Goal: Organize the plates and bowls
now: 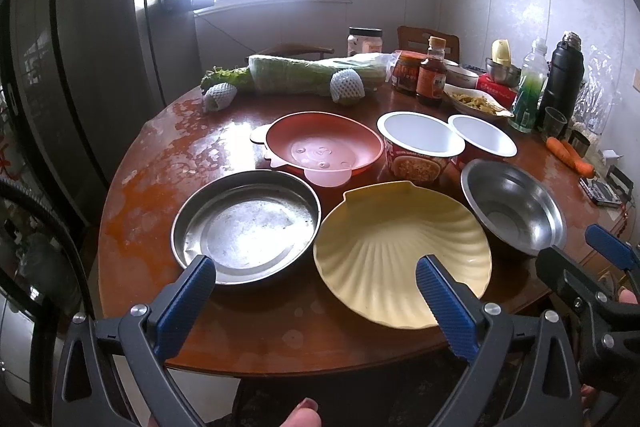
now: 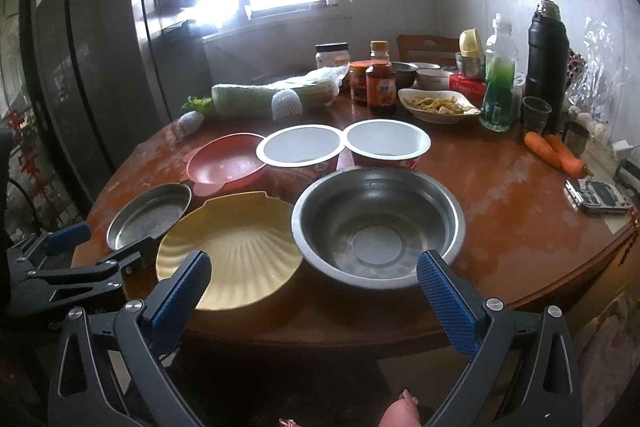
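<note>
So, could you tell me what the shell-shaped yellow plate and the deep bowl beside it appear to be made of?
The yellow plate looks like matte plastic or melamine: opaque, evenly coloured, with moulded ribs and only a soft sheen. The deep bowl seems to be stainless steel, with a grey, brushed, reflective surface and bright highlights on its rim.

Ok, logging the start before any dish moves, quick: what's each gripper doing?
Left gripper: open, holding nothing, short of the steel plate and yellow shell plate.
Right gripper: open, empty, facing the steel bowl.
</note>
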A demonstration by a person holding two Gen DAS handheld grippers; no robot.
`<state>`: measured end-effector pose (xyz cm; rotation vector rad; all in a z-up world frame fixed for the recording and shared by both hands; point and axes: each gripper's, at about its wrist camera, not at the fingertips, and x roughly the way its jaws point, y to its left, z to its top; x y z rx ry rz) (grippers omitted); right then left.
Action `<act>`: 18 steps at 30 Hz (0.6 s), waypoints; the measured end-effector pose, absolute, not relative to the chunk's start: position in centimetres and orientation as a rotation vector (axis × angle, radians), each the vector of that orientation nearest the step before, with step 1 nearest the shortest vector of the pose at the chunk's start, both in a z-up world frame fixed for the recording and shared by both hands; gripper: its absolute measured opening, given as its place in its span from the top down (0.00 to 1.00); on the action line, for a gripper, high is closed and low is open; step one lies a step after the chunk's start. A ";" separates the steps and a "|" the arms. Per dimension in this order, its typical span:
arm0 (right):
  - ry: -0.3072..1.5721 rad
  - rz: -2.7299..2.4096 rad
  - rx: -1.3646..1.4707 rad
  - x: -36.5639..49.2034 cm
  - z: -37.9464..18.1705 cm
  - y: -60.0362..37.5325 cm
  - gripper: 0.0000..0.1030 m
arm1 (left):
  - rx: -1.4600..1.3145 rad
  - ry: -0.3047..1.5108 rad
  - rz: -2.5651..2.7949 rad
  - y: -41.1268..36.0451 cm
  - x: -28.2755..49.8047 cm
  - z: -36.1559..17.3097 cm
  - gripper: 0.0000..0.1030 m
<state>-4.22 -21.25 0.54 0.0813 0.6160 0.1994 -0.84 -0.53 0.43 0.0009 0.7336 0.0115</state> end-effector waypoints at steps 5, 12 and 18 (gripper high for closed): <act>0.618 0.198 0.082 -4.2 0.6 -21.2 0.00 | 0.006 0.730 0.010 -0.6 -0.8 0.5 0.02; 0.616 0.209 0.068 -3.8 0.6 -20.7 0.00 | -0.017 0.727 0.008 0.6 -0.7 0.5 0.02; 0.590 0.278 0.035 -3.7 1.3 -18.9 0.00 | -0.043 0.726 0.040 2.6 -0.6 0.5 0.02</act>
